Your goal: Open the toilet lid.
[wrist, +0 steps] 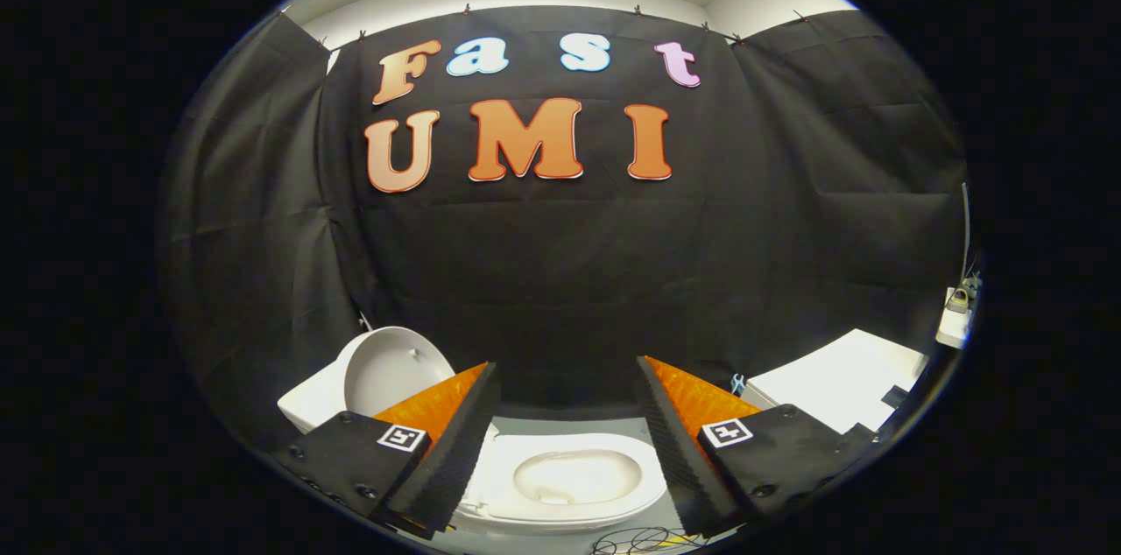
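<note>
- The gripper (pixel 567 402) hangs in the air with its two fingers spread wide apart, holding nothing.
- Between and below the fingers sits a white toilet (pixel 569 485) with its bowl and seat ring exposed.
- The toilet lid (pixel 394 371) stands raised at the far left of the bowl, just behind the left finger, leaning back toward what looks like a white cistern (pixel 306 404). The lid appears already open — the task looks finished or nearly so.
- One risk is that the lid is not resting fully back. A brush from the left finger as the gripper moves off could tip it forward, and it might drop onto the seat.
- The wide fingers straddle the bowl, so moving lower could knock the seat ring.
- Loose dark cables (pixel 639 542) lie on the floor in front of the bowl — they might snag the gripper if it dips.
- A white box-like unit (pixel 841 380) sits to the right, well apart from the toilet.
</note>
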Tool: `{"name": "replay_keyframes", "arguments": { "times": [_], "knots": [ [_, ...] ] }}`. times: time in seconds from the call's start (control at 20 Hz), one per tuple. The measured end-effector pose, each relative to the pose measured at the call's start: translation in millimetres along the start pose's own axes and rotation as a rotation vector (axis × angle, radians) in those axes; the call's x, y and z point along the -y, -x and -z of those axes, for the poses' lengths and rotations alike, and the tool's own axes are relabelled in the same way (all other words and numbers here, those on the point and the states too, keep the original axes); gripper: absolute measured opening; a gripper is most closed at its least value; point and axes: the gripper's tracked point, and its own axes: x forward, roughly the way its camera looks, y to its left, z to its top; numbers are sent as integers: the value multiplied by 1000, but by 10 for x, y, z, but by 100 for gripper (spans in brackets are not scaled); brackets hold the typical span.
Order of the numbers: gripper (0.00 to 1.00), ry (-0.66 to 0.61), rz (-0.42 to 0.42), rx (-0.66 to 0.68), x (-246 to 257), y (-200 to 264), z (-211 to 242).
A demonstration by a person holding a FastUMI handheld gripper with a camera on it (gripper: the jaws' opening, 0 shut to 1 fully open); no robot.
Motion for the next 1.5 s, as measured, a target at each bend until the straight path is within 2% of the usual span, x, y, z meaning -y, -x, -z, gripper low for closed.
{"name": "replay_keyframes", "arguments": {
  "times": [0.3, 0.65, 1.0, 1.5],
  "knots": [
    [99, -15, -3, 14, 294, 51, -88],
    [98, -77, -4, 17, 344, 26, -51],
    [98, -68, -23, 10, 500, 170, -100],
    [98, -138, 4, 21, 1366, 319, -68]
  ]
}}
